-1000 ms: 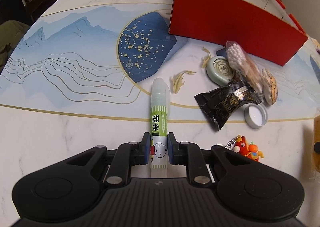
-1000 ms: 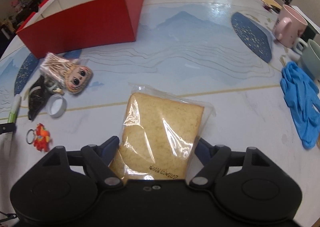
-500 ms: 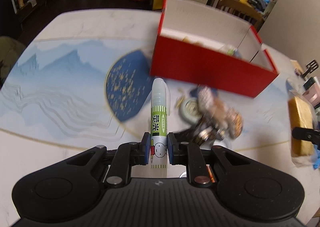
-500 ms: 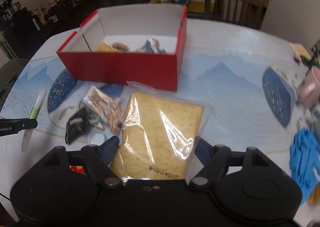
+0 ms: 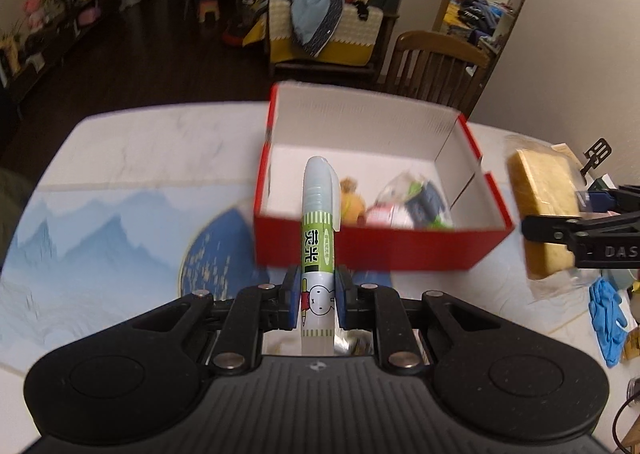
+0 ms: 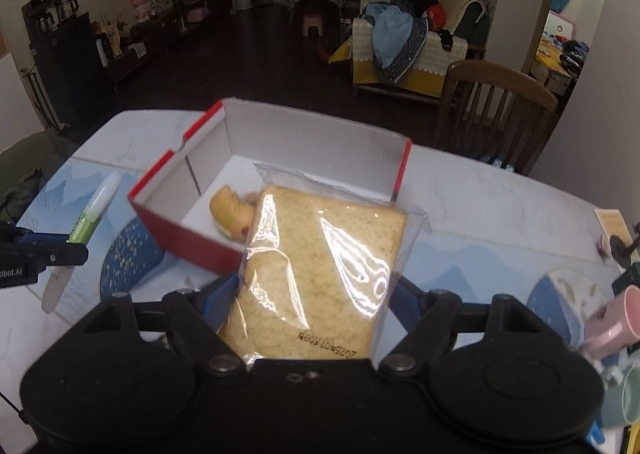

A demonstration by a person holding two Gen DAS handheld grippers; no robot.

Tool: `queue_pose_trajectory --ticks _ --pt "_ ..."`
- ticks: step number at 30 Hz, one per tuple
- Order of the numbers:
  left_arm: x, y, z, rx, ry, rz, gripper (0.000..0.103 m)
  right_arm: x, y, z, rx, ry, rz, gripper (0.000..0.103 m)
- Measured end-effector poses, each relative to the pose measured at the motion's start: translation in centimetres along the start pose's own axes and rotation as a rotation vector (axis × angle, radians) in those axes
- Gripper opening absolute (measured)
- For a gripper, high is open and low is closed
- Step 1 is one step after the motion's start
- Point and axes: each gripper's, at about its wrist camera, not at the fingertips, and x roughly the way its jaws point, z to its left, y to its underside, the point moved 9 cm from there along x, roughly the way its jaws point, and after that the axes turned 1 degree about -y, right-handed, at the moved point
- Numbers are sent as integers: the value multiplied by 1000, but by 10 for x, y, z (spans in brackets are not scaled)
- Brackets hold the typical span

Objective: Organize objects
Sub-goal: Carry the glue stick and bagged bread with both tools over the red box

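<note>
My left gripper (image 5: 318, 300) is shut on a green and white marker pen (image 5: 319, 238), held in the air in front of the red box (image 5: 384, 250). The pen tip points over the box's near wall. My right gripper (image 6: 310, 308) is shut on a bagged slice of bread (image 6: 320, 274), held above the table beside the red box (image 6: 188, 238). The bread (image 5: 542, 198) and the right gripper also show at the right of the left wrist view. The pen (image 6: 86, 230) shows at the left of the right wrist view. Small toys (image 5: 400, 206) lie inside the box.
The box stands on a white table with a blue mountain print (image 5: 100, 230). Blue gloves (image 5: 608, 310) lie at the right edge. A pink mug (image 6: 612, 326) and a pale green mug stand at the right. A wooden chair (image 6: 496, 110) stands behind the table.
Both grippers have lifted their loads off the table and moved up toward the red box. The box interior has come into view. The loose items on the table have dropped out of sight.
</note>
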Motion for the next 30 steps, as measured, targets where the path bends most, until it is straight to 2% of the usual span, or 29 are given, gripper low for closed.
queue_pose_trajectory --ticks 8,15,22,30 --pt "25 -51 -12 65 -15 -15 16 29 -38 -2 -49 21 -15 79" --pt "64 -80 -22 104 -16 -19 16 63 -60 -5 -54 37 -4 79" --pt "113 -86 -27 114 -23 35 16 97 -68 -9 -50 26 14 79" --pt "154 -86 -32 148 -41 86 16 136 -58 -6 -68 33 70 79"
